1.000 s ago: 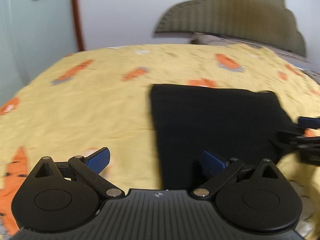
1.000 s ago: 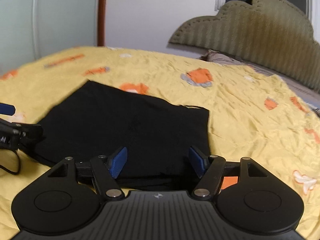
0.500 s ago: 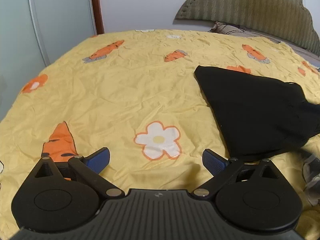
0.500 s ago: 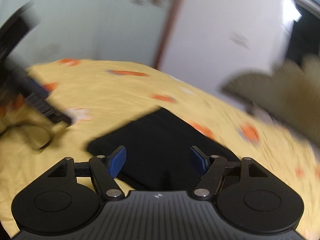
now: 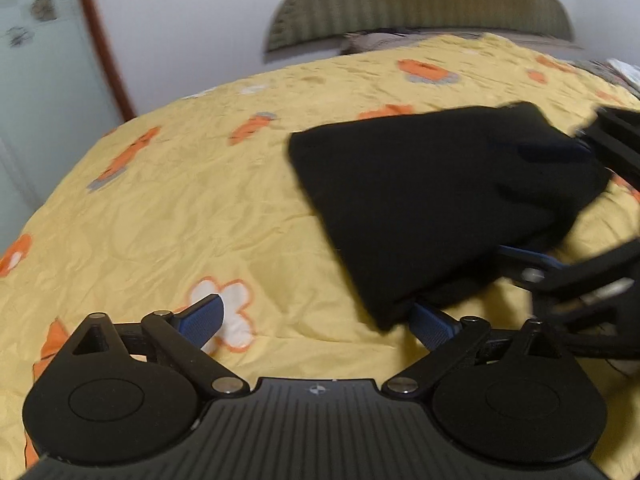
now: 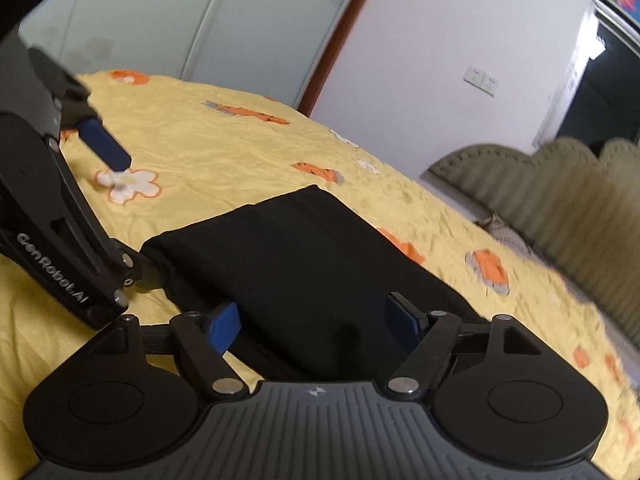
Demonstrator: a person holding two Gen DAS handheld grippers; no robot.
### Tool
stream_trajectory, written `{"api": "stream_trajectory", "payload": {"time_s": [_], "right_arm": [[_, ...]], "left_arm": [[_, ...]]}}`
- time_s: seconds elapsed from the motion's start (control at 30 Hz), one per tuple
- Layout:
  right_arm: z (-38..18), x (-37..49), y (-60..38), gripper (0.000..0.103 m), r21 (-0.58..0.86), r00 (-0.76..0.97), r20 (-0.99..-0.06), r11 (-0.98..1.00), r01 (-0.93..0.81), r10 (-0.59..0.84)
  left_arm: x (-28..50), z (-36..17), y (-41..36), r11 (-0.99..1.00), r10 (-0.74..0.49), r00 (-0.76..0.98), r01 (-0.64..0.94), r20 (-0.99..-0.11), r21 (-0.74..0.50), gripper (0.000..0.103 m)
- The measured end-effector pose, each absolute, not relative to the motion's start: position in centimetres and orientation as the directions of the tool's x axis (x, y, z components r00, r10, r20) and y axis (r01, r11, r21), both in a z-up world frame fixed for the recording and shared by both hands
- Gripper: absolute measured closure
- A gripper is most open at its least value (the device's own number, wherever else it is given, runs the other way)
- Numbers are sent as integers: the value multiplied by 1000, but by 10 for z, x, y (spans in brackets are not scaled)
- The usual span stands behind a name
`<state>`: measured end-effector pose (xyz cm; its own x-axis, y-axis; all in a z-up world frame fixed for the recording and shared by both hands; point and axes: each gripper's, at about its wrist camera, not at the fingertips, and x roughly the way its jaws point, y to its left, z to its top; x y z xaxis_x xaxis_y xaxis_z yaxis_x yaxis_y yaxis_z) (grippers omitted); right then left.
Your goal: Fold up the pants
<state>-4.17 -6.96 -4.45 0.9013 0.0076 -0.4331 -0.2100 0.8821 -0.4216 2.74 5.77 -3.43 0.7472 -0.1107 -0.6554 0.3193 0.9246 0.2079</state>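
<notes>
Lying folded on the yellow bed (image 5: 168, 216), the black pants (image 5: 432, 200) sit between both tools: left tool (image 5: 320, 320) spread at their near corner, right tool (image 6: 316, 316) spread, straddling their edge.

Yellow bedsheet (image 5: 168, 216) with orange carrots spreads ahead of the tongs, a white flower print (image 6: 130, 184) off left, olive scalloped headboard (image 5: 416, 4) beyond, wall socket (image 6: 482, 80) high right.

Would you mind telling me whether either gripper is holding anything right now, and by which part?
Nothing is held. The left gripper and the right gripper both have open jaws around edges of the folded black pants, not yet closed on the fabric.
</notes>
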Motion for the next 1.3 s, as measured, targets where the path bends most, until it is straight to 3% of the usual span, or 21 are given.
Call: {"api": "stream_trajectory", "payload": {"time_s": [0.13, 0.23, 0.3, 0.43, 0.5, 0.57, 0.67, 0.77, 0.8, 0.9, 1.0, 1.1, 1.17, 1.3], "right_arm": [[-44, -39, -83, 26, -350, 873, -487, 908, -229, 32], [-35, -50, -99, 26, -282, 849, -521, 921, -269, 88], [-21, -61, -117, 26, -210, 859, -491, 937, -280, 147], [-3, -59, -163, 26, -140, 905, -421, 981, -135, 65], [-7, -42, -190, 26, -32, 870, -488, 995, -94, 67], [-23, -25, -212, 26, 63, 800, -588, 993, -100, 118], [-19, -31, -224, 26, 51, 820, -565, 996, -80, 94], [1, -27, -251, 26, 107, 864, -496, 993, -40, 88], [3, -19, -262, 26, 114, 870, -486, 993, -25, 78], [-2, 17, -299, 27, 239, 851, -511, 971, 6, 121], [-17, 45, -331, 61, 439, 818, -520, 898, 10, 245], [-34, 61, -352, 83, 574, 797, -500, 819, 12, 339], [-38, 60, -355, 90, 589, 812, -484, 808, 27, 325], [-34, 59, -333, 93, 399, 827, -536, 914, 75, 167]], "left_arm": [[35, -36, 83, 971, -132, 703, 234, -698, 52, 4], [27, -33, 89, 971, -91, 699, 219, -710, 91, 9], [19, -18, 91, 967, -70, 730, 216, -680, 133, 10], [32, 18, 85, 957, -233, 758, 291, -609, -4, 2], [47, 21, 67, 946, -289, 764, 321, -578, -49, 0], [67, 10, 43, 932, -303, 726, 360, -617, -34, 0], [86, -14, 17, 919, -285, 638, 395, -715, -14, 13], [100, -9, 9, 888, -367, 616, 455, -697, -65, 10], [109, -5, 6, 885, -381, 631, 461, -676, -68, 5], [144, 0, -12, 898, -330, 659, 440, -676, -10, 3], [179, -10, -28, 912, -261, 661, 407, -704, 44, 3], [198, -27, -31, 922, -192, 668, 374, -719, 101, 0], [197, -34, -23, 929, -190, 677, 357, -711, 92, 1], [196, -37, -16, 939, -196, 687, 336, -699, 67, 1]]}}
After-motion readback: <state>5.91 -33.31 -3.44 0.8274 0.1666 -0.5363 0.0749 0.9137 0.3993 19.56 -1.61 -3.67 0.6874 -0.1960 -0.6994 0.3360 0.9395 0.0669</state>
